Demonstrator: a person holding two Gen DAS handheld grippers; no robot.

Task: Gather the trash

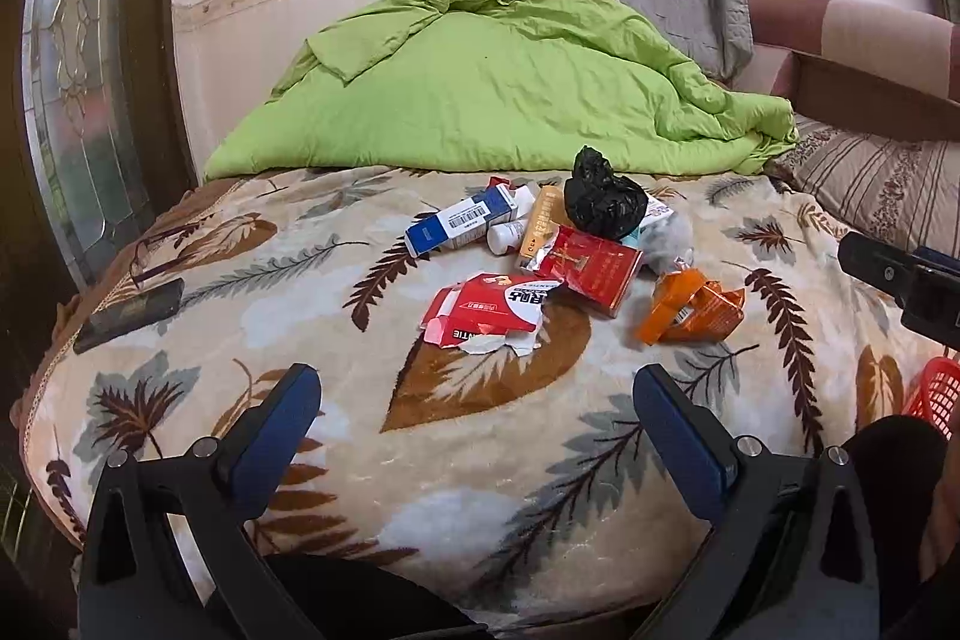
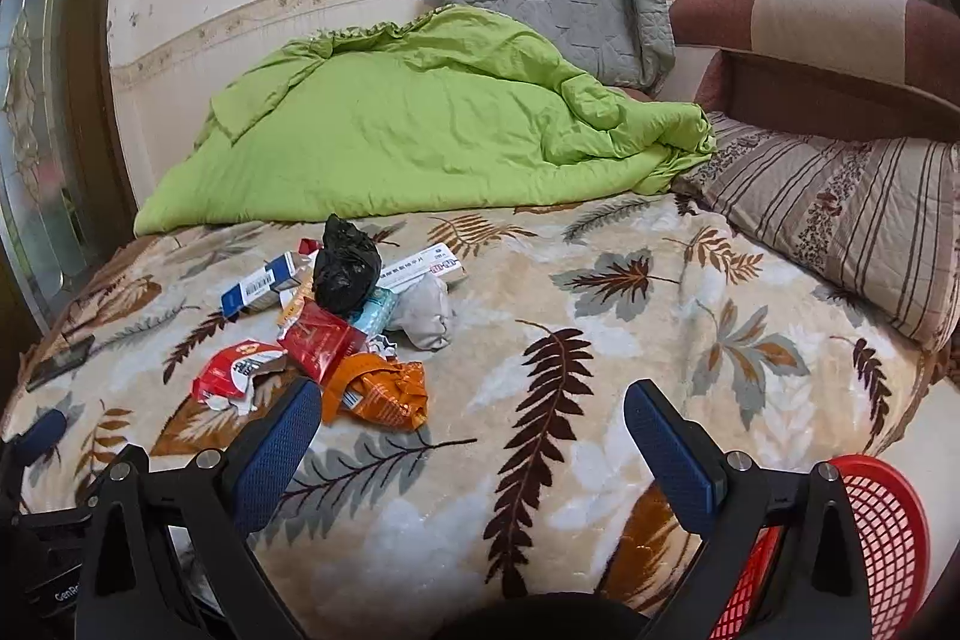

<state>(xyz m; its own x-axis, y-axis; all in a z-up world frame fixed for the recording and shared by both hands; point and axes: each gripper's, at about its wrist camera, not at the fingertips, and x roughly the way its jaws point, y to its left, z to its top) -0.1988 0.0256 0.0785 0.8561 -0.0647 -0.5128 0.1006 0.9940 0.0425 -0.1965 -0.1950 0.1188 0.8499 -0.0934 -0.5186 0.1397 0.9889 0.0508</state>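
Note:
A pile of trash lies on the leaf-patterned blanket (image 1: pixel 480 460): a torn red-and-white box (image 1: pixel 486 313), a red carton (image 1: pixel 591 271), a crumpled orange wrapper (image 1: pixel 690 307), a blue-and-white box (image 1: pixel 459 223), a knotted black bag (image 1: pixel 603 196) and a grey wad (image 1: pixel 669 238). My left gripper (image 1: pixel 477 400) hovers open in front of the torn box, nothing between its fingers. My right gripper (image 2: pixel 471 415) is open too, with the orange wrapper (image 2: pixel 378 391) just beyond its left finger. The black bag (image 2: pixel 348 274) and red carton (image 2: pixel 321 340) sit further back.
A red mesh basket (image 2: pixel 870 538) sits at the bed's near right edge. A green duvet (image 1: pixel 480 94), grey pillow (image 2: pixel 570 16) and striped pillow (image 2: pixel 840 220) fill the back. A dark phone (image 1: pixel 129 313) lies on the left of the blanket.

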